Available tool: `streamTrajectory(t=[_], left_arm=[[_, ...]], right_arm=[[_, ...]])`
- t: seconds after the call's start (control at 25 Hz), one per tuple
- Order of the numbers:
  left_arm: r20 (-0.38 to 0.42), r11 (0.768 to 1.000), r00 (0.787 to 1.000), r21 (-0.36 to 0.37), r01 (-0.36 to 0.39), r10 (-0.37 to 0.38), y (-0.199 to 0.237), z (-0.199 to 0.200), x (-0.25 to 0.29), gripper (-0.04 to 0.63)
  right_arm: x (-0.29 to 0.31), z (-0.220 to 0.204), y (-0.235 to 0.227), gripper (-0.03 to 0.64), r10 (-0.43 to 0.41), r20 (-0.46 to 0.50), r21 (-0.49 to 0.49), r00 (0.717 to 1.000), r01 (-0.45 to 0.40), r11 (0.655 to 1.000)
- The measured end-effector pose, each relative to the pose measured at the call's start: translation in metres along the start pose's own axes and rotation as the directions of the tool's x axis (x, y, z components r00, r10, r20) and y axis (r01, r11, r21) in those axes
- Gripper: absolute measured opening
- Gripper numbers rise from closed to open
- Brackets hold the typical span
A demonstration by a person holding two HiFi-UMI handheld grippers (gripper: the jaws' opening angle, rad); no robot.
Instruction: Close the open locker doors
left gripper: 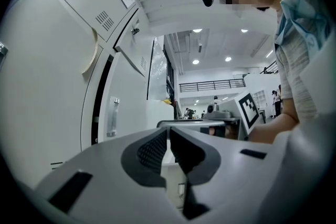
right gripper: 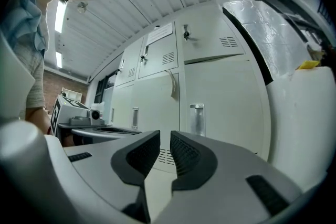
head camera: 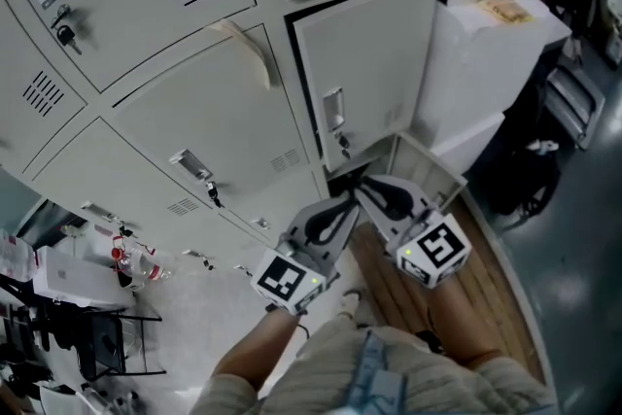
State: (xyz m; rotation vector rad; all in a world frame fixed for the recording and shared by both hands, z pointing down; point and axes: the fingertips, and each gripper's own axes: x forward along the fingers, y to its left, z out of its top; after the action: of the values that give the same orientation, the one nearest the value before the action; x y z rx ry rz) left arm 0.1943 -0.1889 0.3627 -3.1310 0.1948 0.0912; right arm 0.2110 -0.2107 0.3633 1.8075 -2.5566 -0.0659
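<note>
- Head view looks steeply down a bank of grey lockers [head camera: 194, 112] that fills the upper left and centre of the frame.
- At centre right one locker door [head camera: 374, 53] shows a dark gap along its top and left edges, so it stands slightly ajar. Its handle [head camera: 333, 109] sits low on the door's left side.
- Just below that door a pale panel [head camera: 428, 172] juts out from the locker front. Whether it is another open door cannot be told.
- Both grippers sit low in the centre, side by side and pointing up at the ajar door's lower edge: the left gripper [head camera: 340, 209] on the left, the right gripper [head camera: 374, 191] just beside it.
- Left gripper view: the left gripper [left gripper: 168, 131] has its jaws brought together with nothing between them. The ajar door [left gripper: 131, 107] stands ahead at left, with the black gap [left gripper: 105, 97] beside it.
- Right gripper view: the right gripper [right gripper: 165, 136] has its jaws all but closed — only a thin slit, nothing in it — and the door [right gripper: 226, 107] is ahead, not touched.
- A white wrapped block [head camera: 486, 63] stands against the lockers at the right of the head view, with wooden boards [head camera: 466, 306] on the floor below it.
</note>
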Motion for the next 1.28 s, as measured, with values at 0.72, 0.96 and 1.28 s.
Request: streamTrajectory(t=[0.72, 0.96, 1.28], left_arm=[[0.011, 0.999, 1.000, -0.017, 0.027, -0.027, -0.115, 0.006, -0.072, 0.005], [0.018, 0.996, 0.996, -0.019, 0.087, -0.087, -0.134, 0.003, -0.097, 0.005], [0.044, 0.991, 0.990, -0.021, 0.132, -0.131, -0.138, 0.008, -0.135, 0.005]], right_arm=[[-0.095, 0.005, 0.099, 0.061, 0.131, 0.012, 0.007, 0.991, -0.131, 0.991], [-0.108, 0.004, 0.129, 0.061, 0.148, 0.007, -0.018, 0.989, -0.148, 0.989], [-0.114, 0.008, 0.168, 0.061, 0.150, 0.041, 0.000, 0.988, -0.150, 0.989]])
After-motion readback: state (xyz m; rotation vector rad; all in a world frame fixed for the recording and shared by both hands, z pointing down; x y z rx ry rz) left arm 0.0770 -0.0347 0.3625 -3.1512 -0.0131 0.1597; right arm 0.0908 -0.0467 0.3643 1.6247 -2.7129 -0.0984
